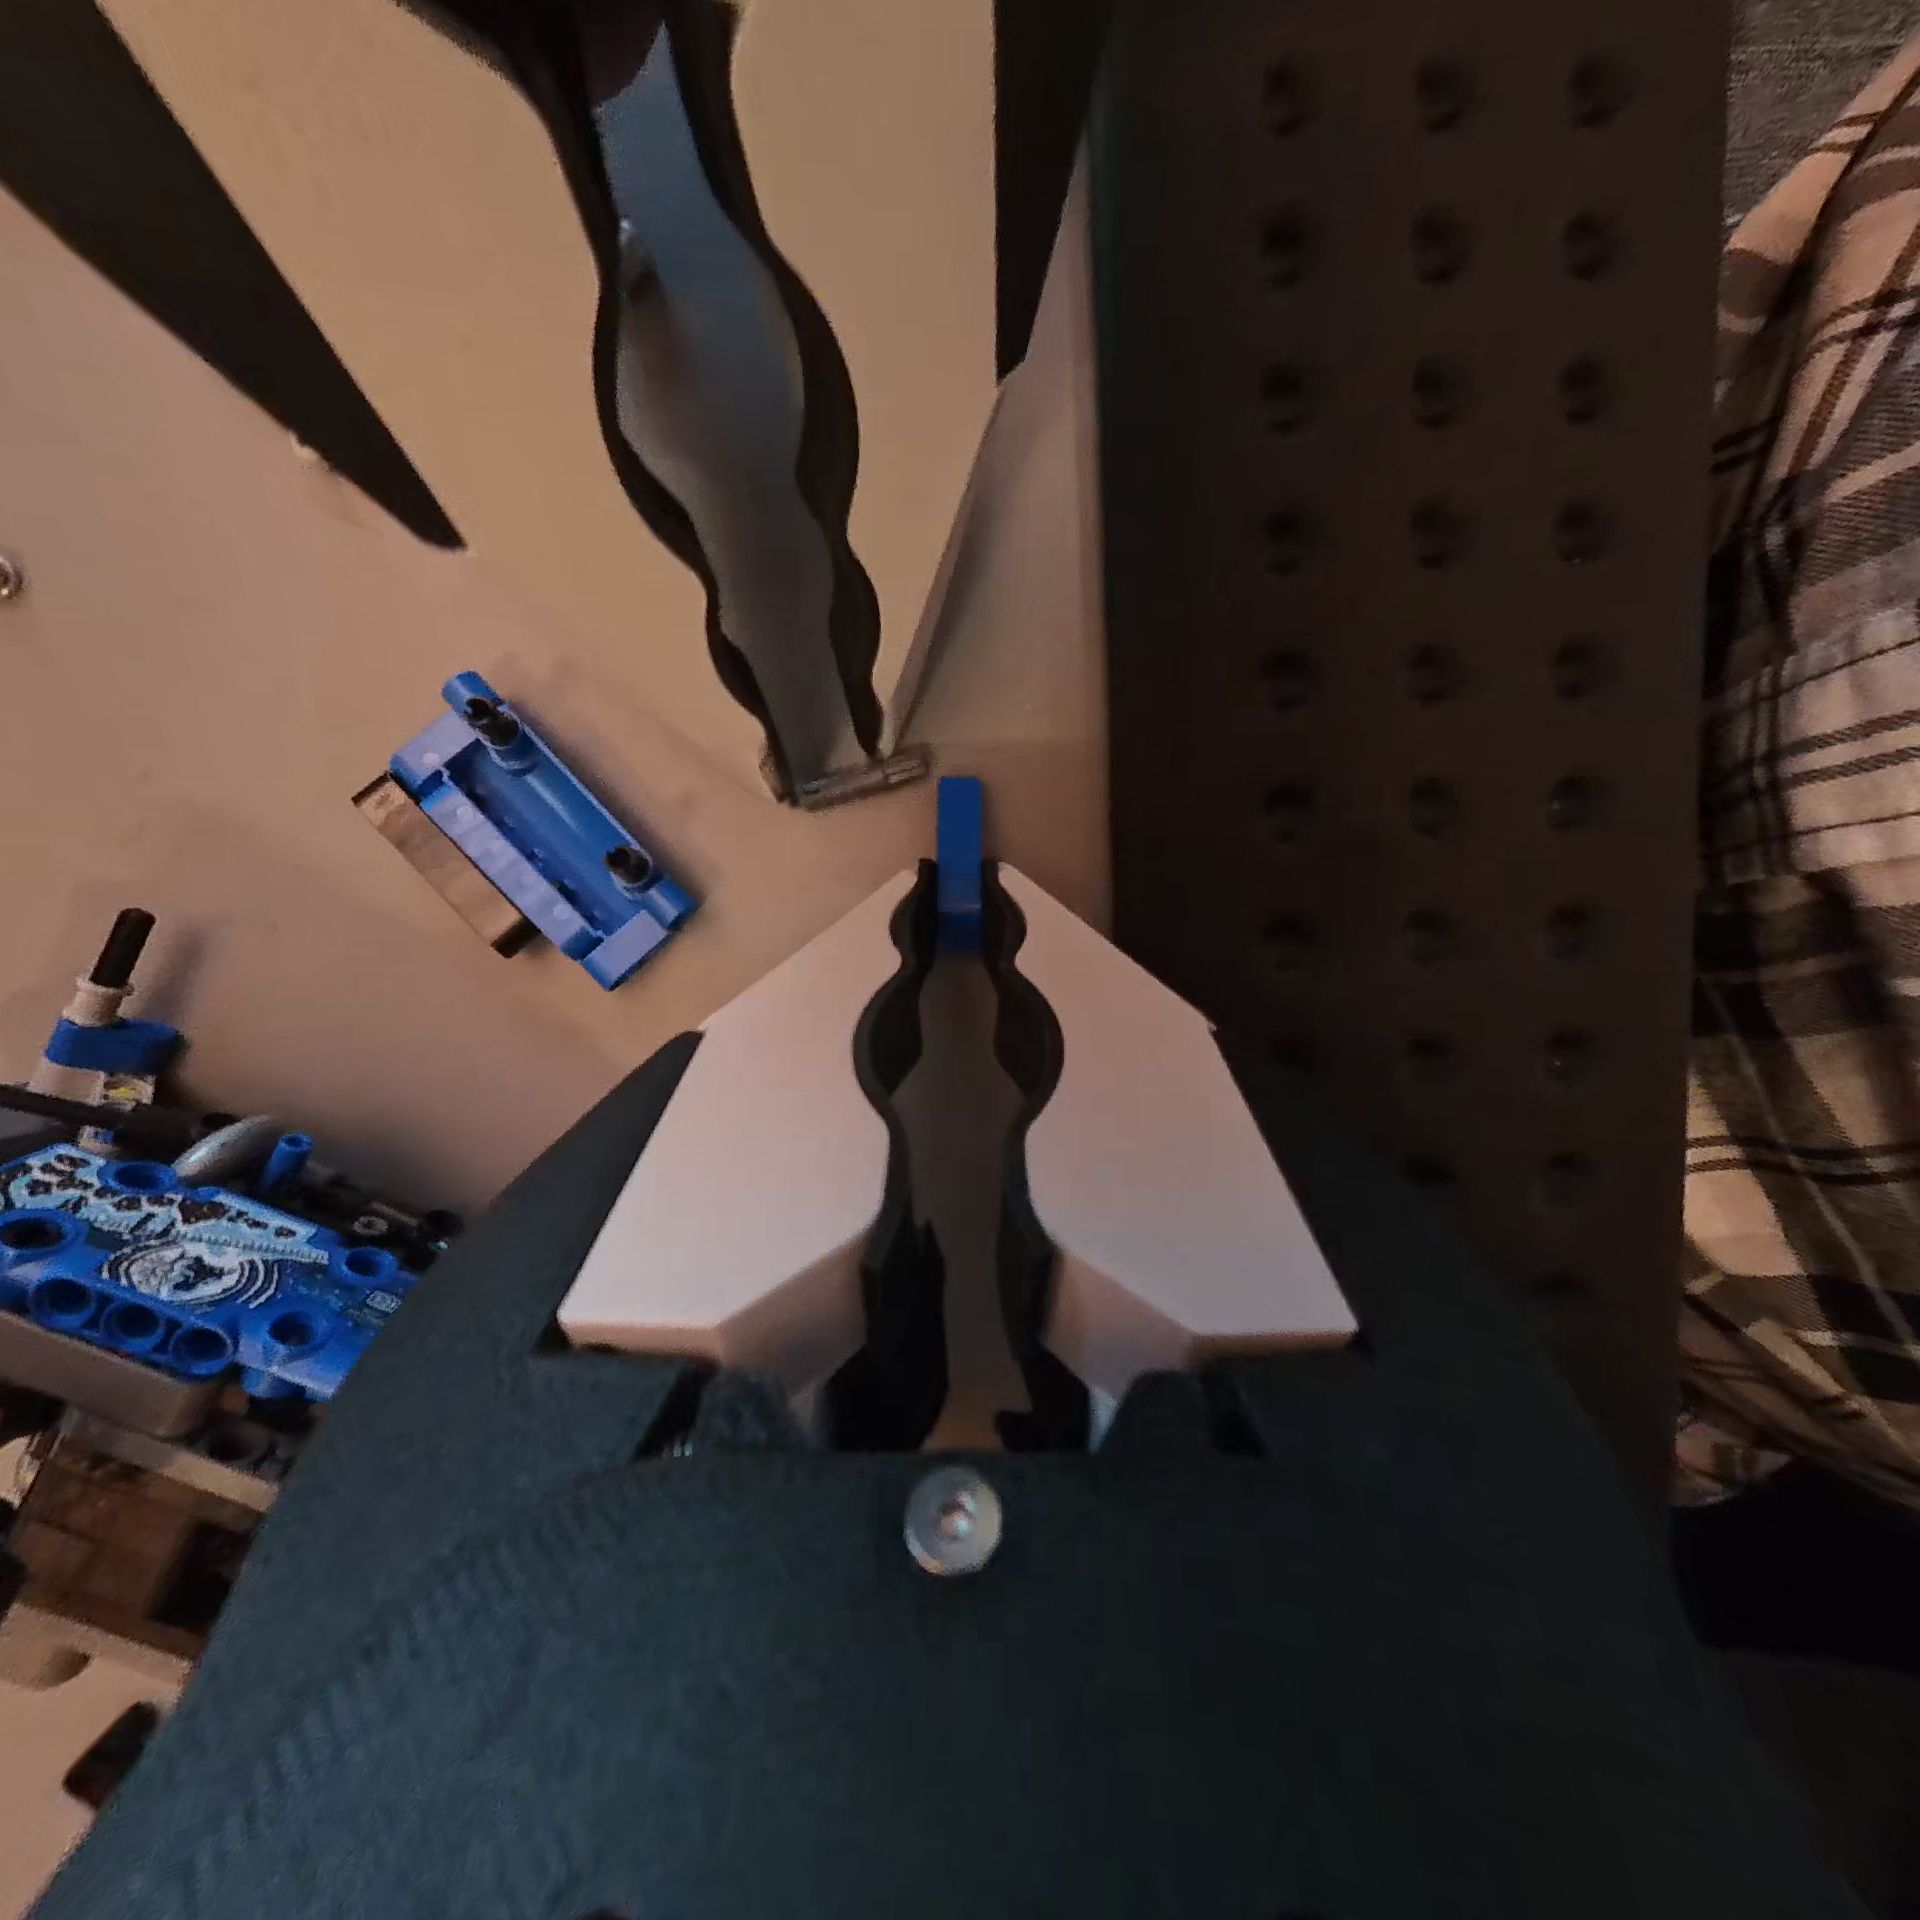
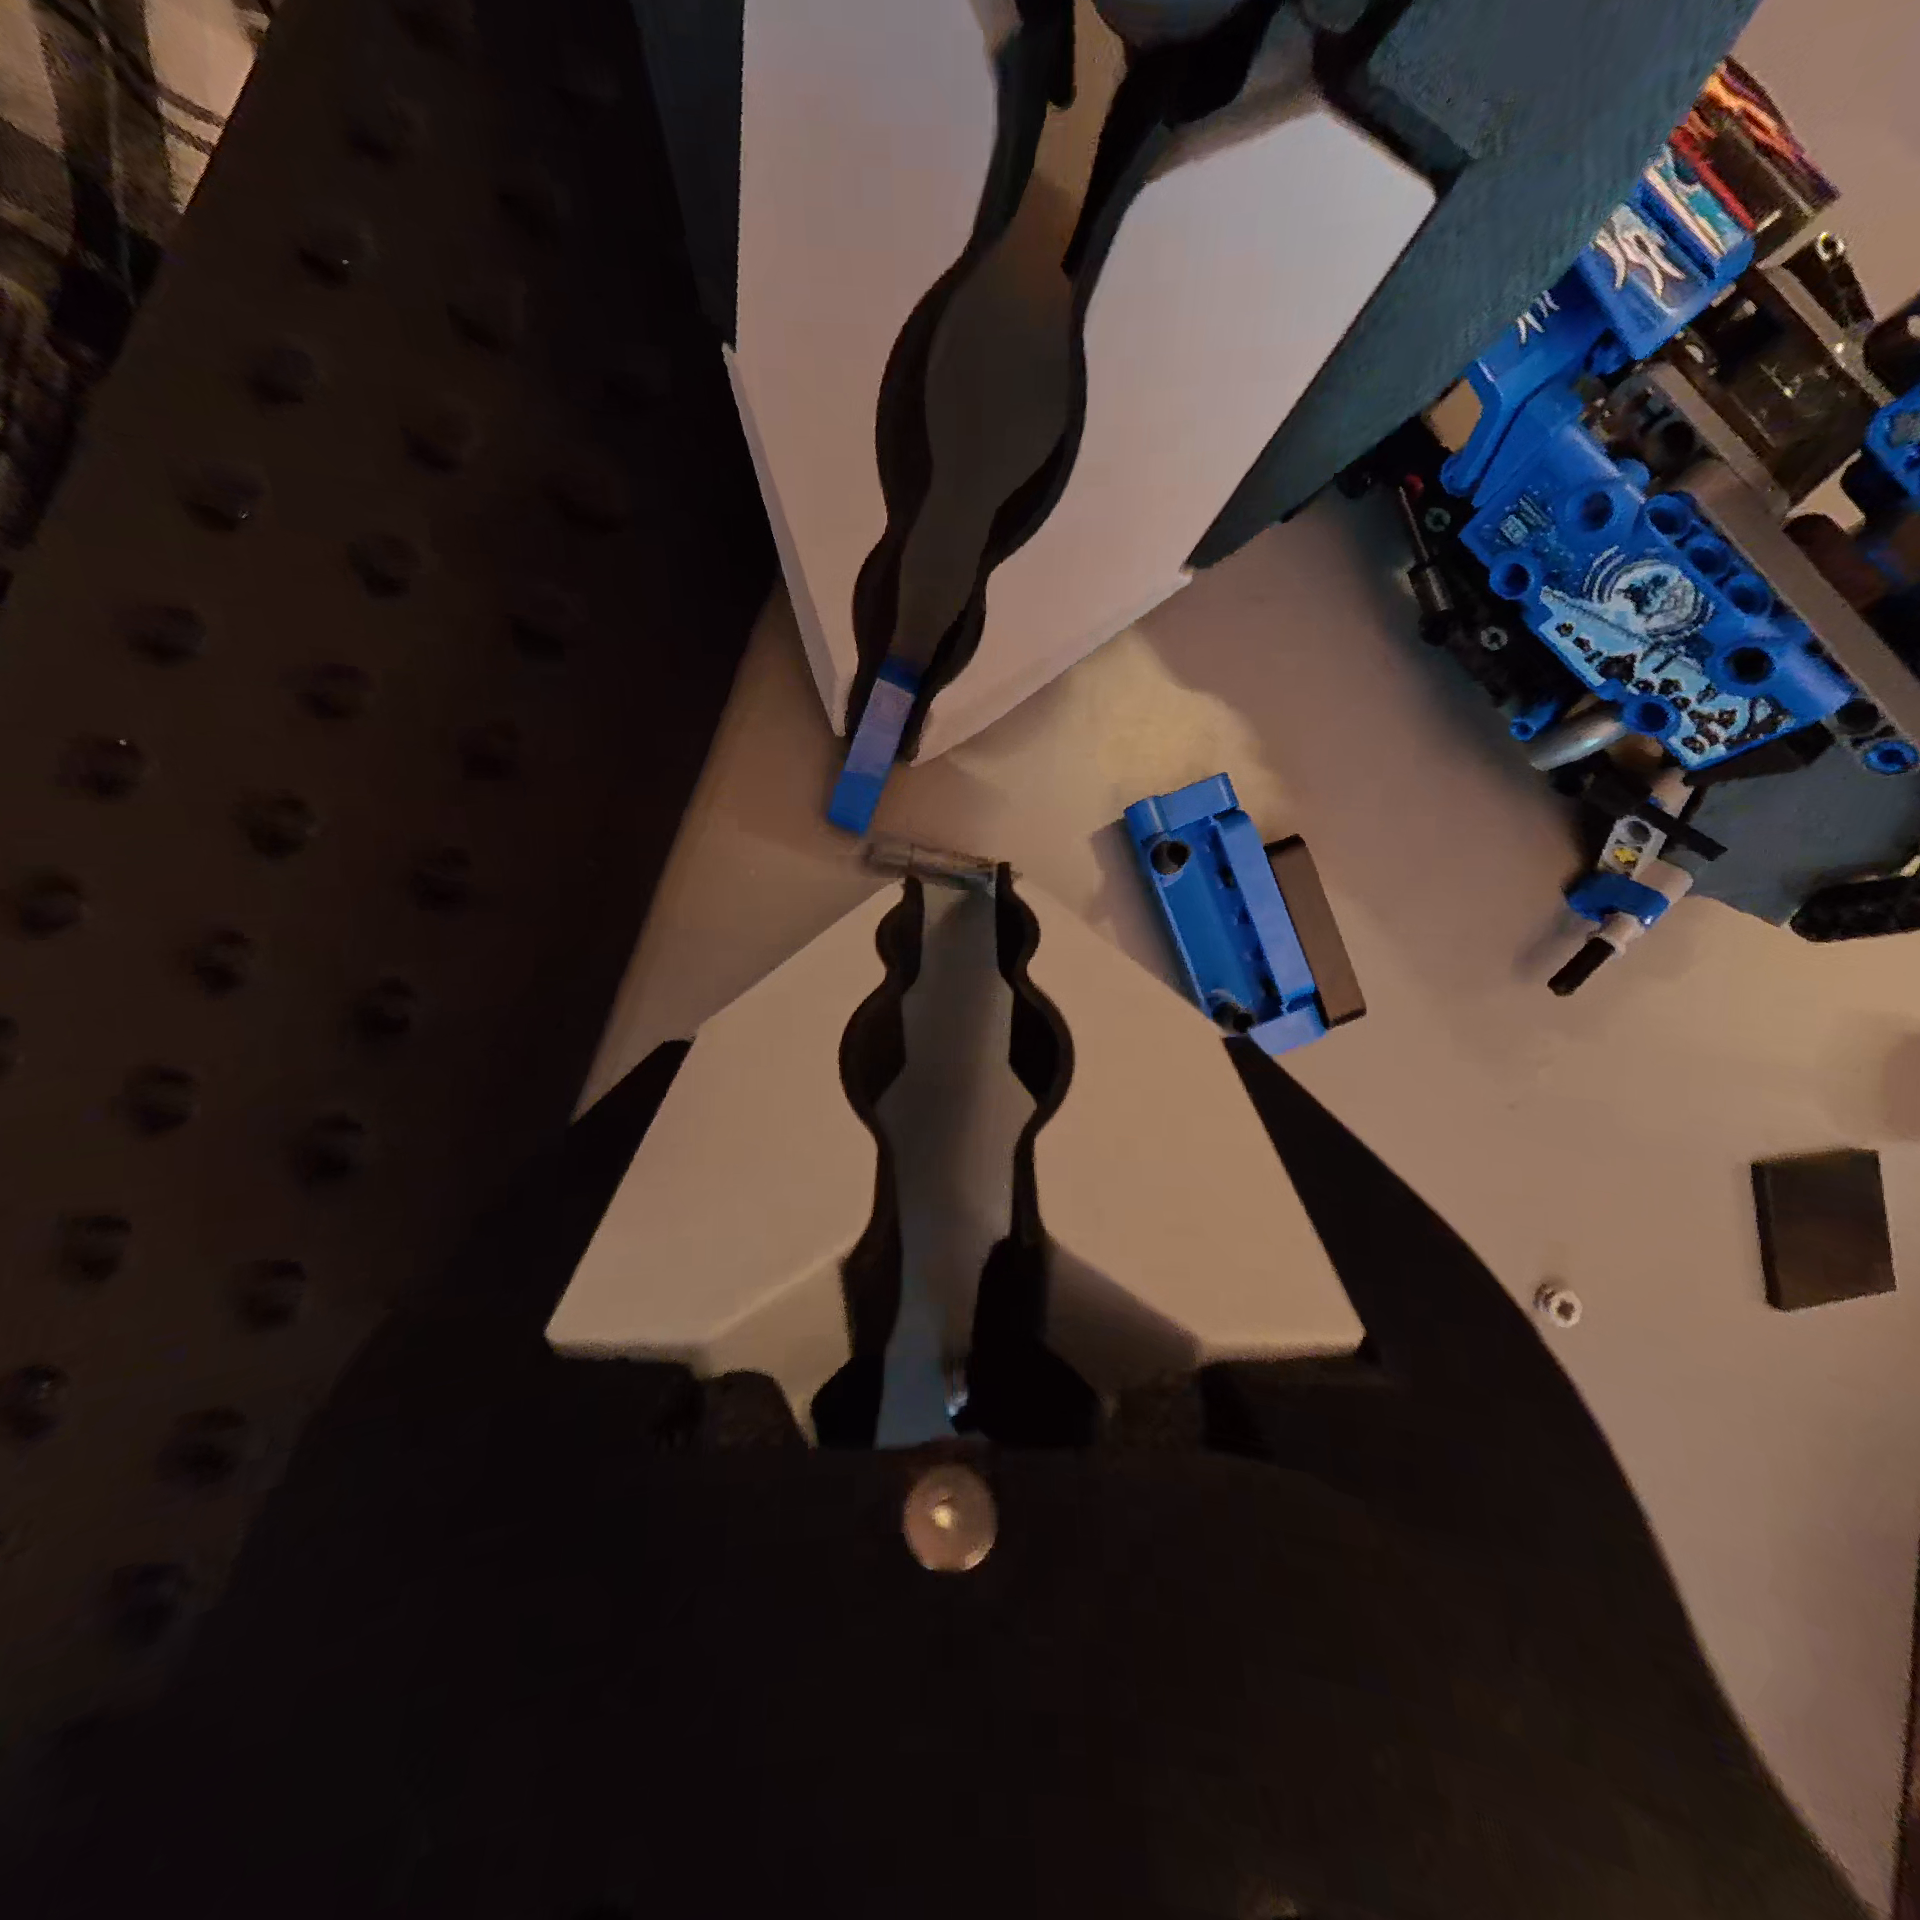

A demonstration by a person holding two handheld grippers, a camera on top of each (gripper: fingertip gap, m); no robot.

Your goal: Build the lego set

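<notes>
The left claw (image 1: 958,883) is clamped on a small blue piece (image 1: 960,868) that sticks out past its tips. The right claw (image 2: 954,883) pinches a thin grey pin (image 2: 935,860) crosswise. Their tips nearly meet, facing each other.

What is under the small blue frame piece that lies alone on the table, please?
The blue frame piece lies on a flat black tile, which sticks out along one long side. How far the tile reaches beneath, and whether the two are joined, is hidden by the frame. Both rest on the table.
</notes>
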